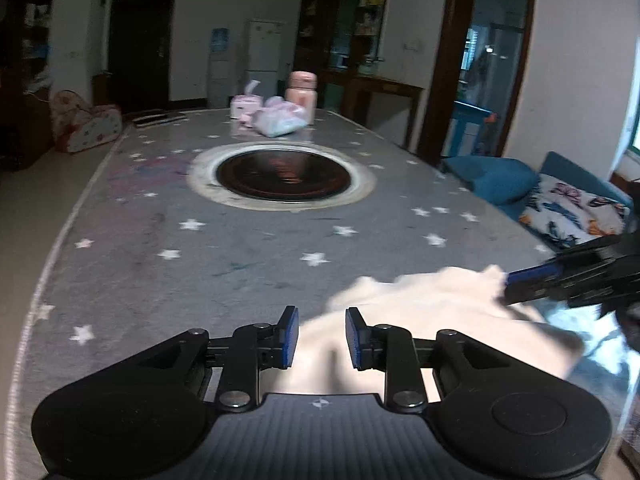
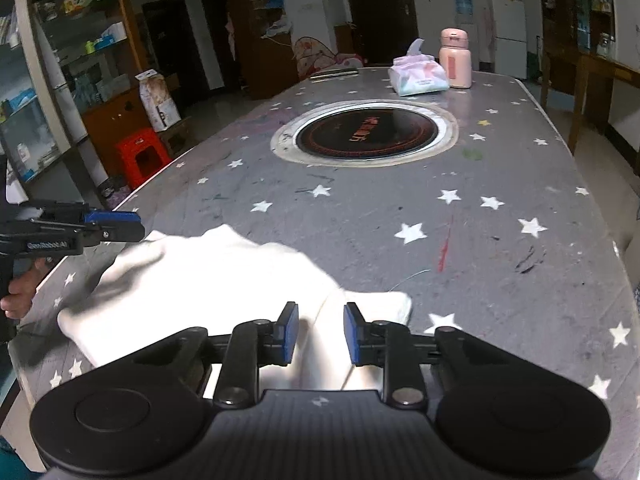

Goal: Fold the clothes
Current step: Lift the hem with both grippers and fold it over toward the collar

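Your workspace is a long table [image 2: 500, 264] under a grey cover printed with white stars, standing in a room with dark wooden shelving and a white fridge [image 2: 507, 36] at the far end. Set into the middle of the table is a round black cooktop [image 2: 366, 132] with a pale ring around it. Beyond it, at the far end, stand a pink bottle [image 2: 455, 58] and, just beside it, a soft tissue pack [image 2: 418, 74].

Near your edge lies the white garment [image 2: 208, 280], spread in loose folds, partly blurred.

Your left gripper [image 1: 322, 338] hovers over one end of the cloth, its blue-padded jaws apart with fabric visible between them but not pinched. Your right gripper [image 2: 321, 334] sits likewise over the other end, jaws parted by a similar narrow gap, nothing clamped. Your hand [image 2: 18, 292] shows on the left gripper's handle.
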A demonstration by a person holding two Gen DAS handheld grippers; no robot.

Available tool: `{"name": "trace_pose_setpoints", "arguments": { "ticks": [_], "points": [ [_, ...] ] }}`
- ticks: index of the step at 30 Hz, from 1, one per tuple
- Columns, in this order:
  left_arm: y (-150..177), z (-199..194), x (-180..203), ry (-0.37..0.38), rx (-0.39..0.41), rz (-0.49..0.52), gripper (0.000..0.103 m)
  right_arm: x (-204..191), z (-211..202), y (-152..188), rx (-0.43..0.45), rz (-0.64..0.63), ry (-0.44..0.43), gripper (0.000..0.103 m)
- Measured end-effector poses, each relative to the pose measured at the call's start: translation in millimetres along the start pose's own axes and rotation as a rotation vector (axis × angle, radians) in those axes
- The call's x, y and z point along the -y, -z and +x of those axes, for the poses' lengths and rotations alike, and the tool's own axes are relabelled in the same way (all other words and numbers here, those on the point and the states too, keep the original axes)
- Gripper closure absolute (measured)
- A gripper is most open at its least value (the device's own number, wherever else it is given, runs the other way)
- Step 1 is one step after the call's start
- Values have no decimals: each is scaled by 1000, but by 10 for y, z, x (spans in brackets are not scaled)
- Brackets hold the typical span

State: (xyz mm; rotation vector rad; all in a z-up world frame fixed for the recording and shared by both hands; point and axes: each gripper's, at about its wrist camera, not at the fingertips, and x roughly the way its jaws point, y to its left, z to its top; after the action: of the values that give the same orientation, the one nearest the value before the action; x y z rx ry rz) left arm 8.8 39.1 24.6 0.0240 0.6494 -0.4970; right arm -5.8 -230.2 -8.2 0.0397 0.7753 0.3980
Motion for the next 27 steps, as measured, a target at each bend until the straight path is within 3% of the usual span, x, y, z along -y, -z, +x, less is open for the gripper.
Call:
{"name": "trace_pose_setpoints", "arguments": {
  "ticks": [9,14,17,20,27],
  "points": [
    [156,201,200,28,-76,1,70,4,156,63,-11,-9,48,81],
    [201,257,152,0,-86,-1,70,-81,152,74,-12,-80,163,83],
    [144,226,138,6,-71,-21,70,-106,108,12,6,-84,146,83],
    [70,229,162,18,-54,-27,70,-155,73,-91,34,-64,56,83],
    [-4,450,104,14,-74,-73,70,-287,382,-237,0,-70,-19,83]
  ]
}}
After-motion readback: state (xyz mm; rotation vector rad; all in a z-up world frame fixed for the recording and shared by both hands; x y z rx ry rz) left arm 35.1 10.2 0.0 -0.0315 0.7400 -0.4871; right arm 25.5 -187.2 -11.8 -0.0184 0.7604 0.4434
